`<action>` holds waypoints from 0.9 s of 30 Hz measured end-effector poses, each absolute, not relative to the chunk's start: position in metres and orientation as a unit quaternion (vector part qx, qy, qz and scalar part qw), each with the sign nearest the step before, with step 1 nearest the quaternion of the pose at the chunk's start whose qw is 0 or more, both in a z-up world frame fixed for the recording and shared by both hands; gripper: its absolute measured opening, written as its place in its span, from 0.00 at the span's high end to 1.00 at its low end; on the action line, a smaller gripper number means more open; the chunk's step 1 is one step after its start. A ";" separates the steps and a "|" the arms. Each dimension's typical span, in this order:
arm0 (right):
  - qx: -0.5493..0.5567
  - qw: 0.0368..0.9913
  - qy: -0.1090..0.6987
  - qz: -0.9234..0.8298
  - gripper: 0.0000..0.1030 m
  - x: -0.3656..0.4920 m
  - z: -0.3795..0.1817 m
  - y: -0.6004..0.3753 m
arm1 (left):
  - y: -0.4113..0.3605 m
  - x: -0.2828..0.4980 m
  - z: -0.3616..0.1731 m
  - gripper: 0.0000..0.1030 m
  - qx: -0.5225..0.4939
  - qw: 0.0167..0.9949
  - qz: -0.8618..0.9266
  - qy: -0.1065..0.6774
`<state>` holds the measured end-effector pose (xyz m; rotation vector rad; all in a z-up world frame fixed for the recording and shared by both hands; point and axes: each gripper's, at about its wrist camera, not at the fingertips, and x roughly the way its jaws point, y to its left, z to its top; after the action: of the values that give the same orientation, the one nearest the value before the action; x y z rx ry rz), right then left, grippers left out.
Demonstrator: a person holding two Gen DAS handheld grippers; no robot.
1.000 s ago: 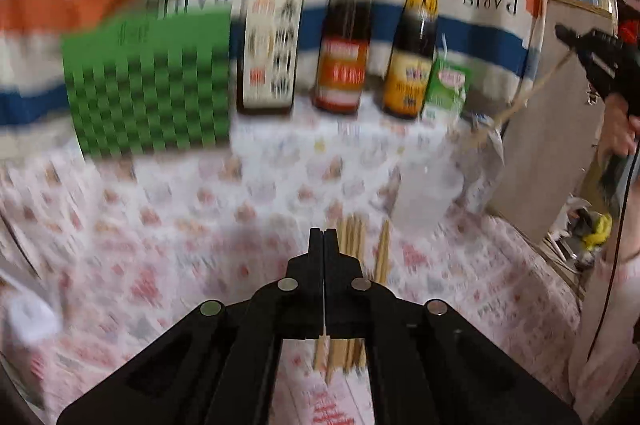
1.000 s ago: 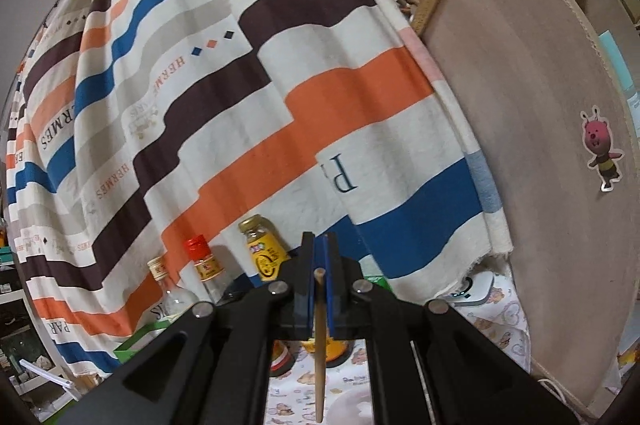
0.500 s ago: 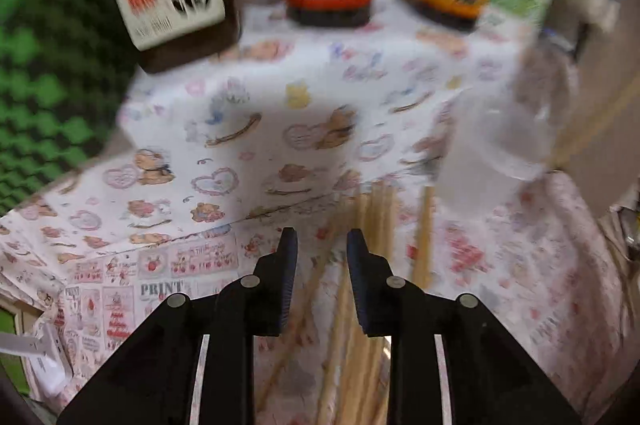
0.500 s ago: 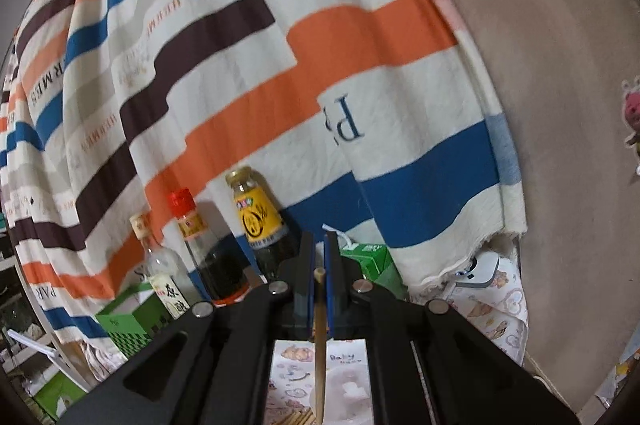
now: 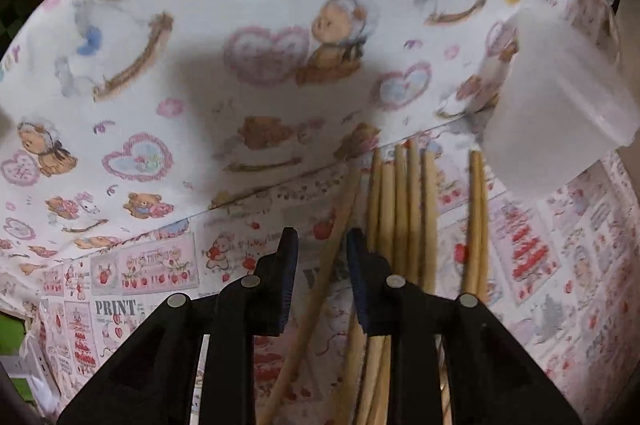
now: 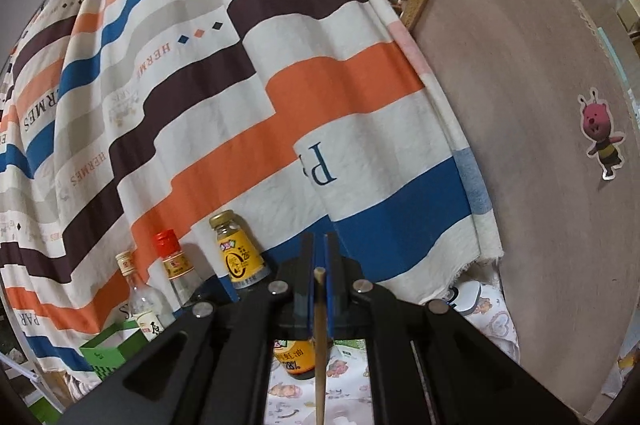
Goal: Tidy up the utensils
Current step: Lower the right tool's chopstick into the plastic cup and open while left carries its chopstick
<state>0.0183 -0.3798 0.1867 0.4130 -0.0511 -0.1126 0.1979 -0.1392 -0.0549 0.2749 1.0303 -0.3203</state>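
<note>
Tablecloth [image 5: 280,73] nearer; left gripper [image 5: 322,245] wider.

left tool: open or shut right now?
Open. The left tool has a clear gap between its fingers, and one slanted chopstick passes through that gap, apparently not pinched.

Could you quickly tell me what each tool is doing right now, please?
Left tool: open, empty, fingers either side of one slanted chopstick lying on the table.
Right tool: closed on a single chopstick.
</note>
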 end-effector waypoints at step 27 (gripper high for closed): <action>0.217 0.972 0.021 -0.091 0.96 0.049 0.156 -0.385 | -0.117 0.099 0.225 0.94 -0.149 0.976 -0.160 -0.009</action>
<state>0.0492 -0.3852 0.1564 0.4389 0.0427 -0.1844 0.0985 -0.1168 0.2250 -0.3005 -0.0180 -0.3218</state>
